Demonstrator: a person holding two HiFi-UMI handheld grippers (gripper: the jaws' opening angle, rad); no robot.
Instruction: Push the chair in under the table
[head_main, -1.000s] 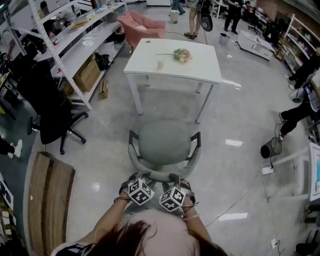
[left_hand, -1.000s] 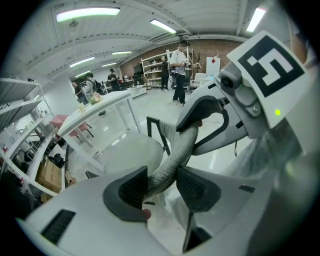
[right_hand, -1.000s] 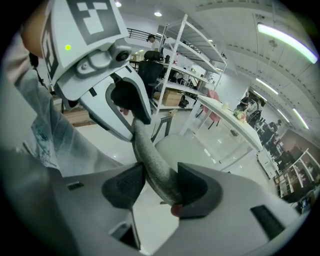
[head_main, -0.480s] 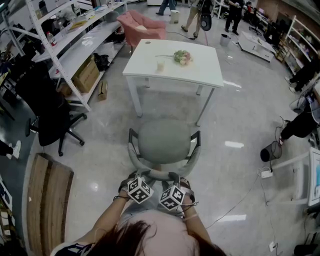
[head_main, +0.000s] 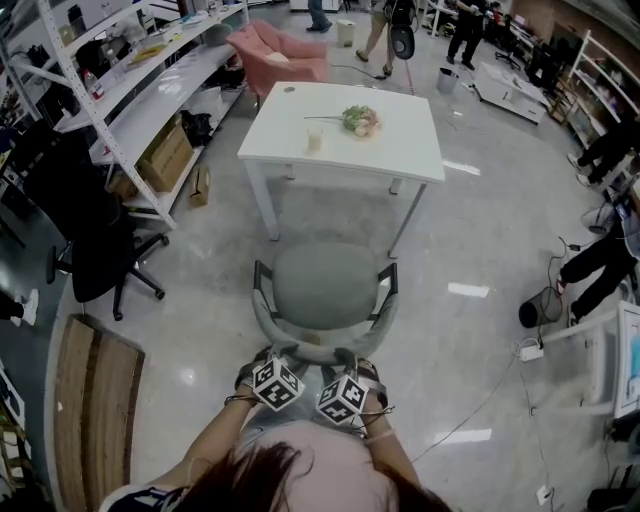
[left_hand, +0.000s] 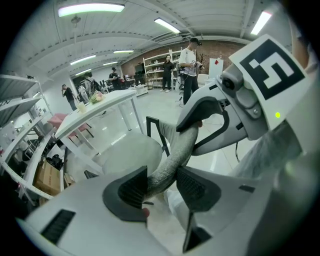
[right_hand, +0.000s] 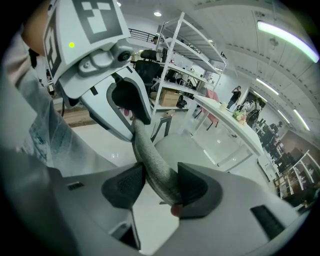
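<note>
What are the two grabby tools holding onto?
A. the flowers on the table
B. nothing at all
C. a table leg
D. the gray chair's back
D: the left gripper and the right gripper each have their jaws closed on the gray chair's back, while the flowers lie apart on the white table.

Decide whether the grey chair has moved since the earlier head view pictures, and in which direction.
Yes. The chair has rolled toward the white table; the gap between its seat and the table's front legs has narrowed.
</note>
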